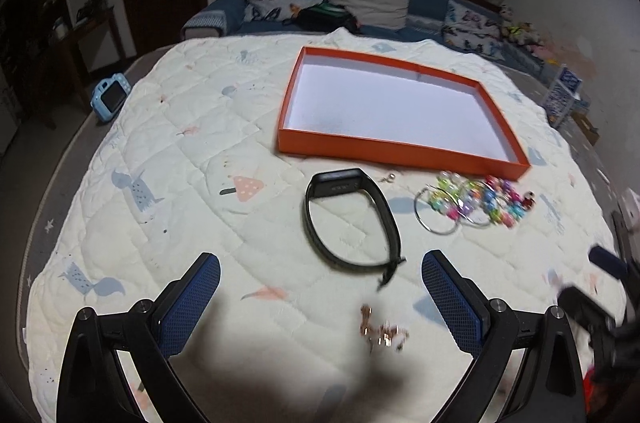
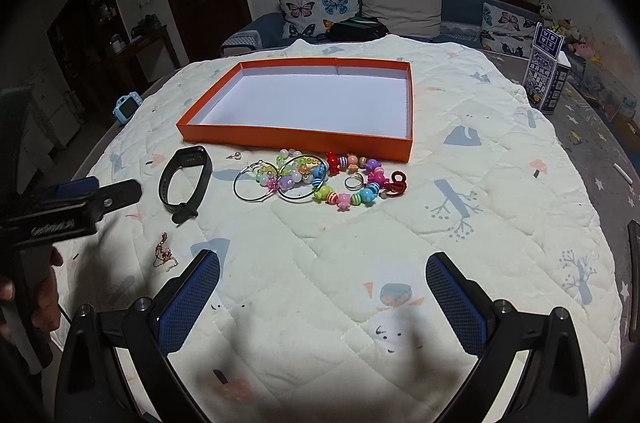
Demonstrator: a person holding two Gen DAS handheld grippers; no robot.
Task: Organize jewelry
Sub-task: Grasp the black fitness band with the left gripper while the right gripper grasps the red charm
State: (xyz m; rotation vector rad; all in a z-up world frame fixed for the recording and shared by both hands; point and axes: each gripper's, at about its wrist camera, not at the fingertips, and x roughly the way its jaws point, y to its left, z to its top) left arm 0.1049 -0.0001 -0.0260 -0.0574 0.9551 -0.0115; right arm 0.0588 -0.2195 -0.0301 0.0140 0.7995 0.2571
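Item one: my left claw (image 1: 320,287), fingers set wide apart and holding nothing, hung above the quilt (image 1: 192,159). My right claw (image 2: 323,289) stood likewise wide apart with nothing in it.

Item two: a black wristband (image 1: 350,219), lying flat on the quilt just beyond my left claw, in line with the gap between its fingers and a little toward the right one. From the right wrist view it lay to the far left of my right claw (image 2: 184,183).

Item three: a small gold-coloured chain (image 1: 382,333), blurred, lying on the quilt between the fingers of my left claw, nearer the right finger. In the right view it lay just left of my right claw's left finger (image 2: 163,251).

Item four: a heap of coloured bead bracelets (image 2: 332,179) with two thin hoop rings (image 2: 256,185) and a small ring (image 2: 354,181), lying beyond my right claw and well apart from it, just near of the tray.

Item five: an orange tray (image 2: 296,137) with a white floor, nothing in it, on the far side of the quilt.

Item six: a small stud (image 2: 234,155), lying between wristband and tray.
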